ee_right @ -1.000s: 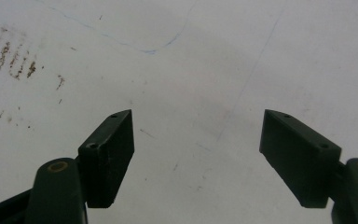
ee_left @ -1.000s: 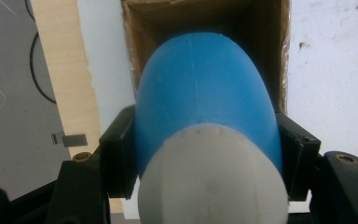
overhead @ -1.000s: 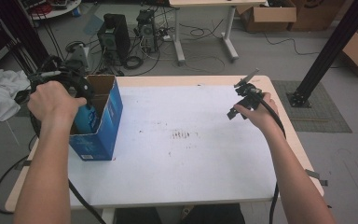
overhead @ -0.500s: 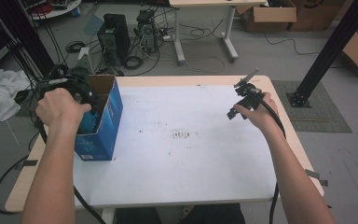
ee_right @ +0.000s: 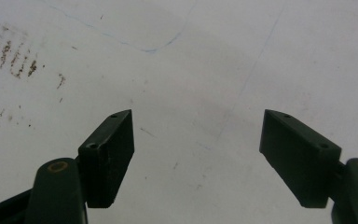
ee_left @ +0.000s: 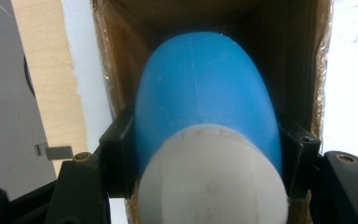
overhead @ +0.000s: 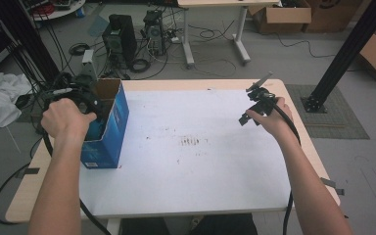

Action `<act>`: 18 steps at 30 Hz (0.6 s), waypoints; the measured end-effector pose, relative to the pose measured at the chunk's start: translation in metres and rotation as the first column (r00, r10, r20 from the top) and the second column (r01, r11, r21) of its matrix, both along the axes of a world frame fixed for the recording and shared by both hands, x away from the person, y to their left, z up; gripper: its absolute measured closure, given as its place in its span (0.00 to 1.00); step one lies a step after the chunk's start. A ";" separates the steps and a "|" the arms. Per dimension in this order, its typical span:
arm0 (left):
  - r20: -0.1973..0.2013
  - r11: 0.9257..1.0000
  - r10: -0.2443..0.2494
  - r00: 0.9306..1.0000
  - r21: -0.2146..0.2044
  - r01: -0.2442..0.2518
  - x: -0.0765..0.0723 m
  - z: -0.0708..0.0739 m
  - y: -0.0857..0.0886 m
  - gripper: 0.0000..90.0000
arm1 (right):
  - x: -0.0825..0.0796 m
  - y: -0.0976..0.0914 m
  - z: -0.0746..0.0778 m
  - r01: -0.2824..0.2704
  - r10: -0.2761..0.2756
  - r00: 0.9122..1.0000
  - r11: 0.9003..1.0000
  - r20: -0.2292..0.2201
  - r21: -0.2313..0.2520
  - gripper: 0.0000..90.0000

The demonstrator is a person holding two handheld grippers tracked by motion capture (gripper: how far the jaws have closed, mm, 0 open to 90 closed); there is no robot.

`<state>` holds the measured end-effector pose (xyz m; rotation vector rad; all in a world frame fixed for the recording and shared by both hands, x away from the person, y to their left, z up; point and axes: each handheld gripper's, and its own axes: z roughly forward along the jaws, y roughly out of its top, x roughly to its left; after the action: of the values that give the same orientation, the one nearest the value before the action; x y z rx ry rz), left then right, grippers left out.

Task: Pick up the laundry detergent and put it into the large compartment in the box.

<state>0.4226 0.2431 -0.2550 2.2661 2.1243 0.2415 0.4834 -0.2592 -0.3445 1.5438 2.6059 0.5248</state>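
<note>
the left gripper (ee_left: 205, 158) is clamped on a blue bottle (ee_left: 205, 93) with a white cap, lowering it into the open blue box (overhead: 108, 128) at the table's left edge; next it must let go once the bottle rests inside; since a second ago that hand has sunk deeper; the right gripper (ee_right: 198, 154) hangs wide open, empty, unmoved over the white table (overhead: 200, 171).
</note>
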 end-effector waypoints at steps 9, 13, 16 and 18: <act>-0.010 1.000 0.002 1.000 -0.010 -0.002 -0.001 -0.014 0.003 0.42 | 0.000 0.000 -0.002 0.002 -0.002 1.000 1.000 -0.004 0.000 0.30; -0.017 1.000 -0.003 1.000 -0.010 0.002 -0.002 -0.018 0.003 0.42 | 0.000 -0.001 -0.002 0.005 -0.005 1.000 1.000 -0.004 -0.006 0.29; -0.018 1.000 -0.003 1.000 -0.007 0.003 -0.003 -0.019 0.002 0.42 | 0.000 -0.001 -0.002 0.006 -0.006 1.000 1.000 -0.006 -0.006 0.29; -0.022 1.000 0.003 1.000 -0.006 -0.003 -0.003 -0.020 0.001 0.41 | 0.000 -0.001 -0.002 0.006 -0.006 1.000 1.000 -0.005 -0.005 0.29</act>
<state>0.4199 0.2443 -0.2751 2.2726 2.1361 0.2113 0.4829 -0.2598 -0.3461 1.5528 2.6042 0.5139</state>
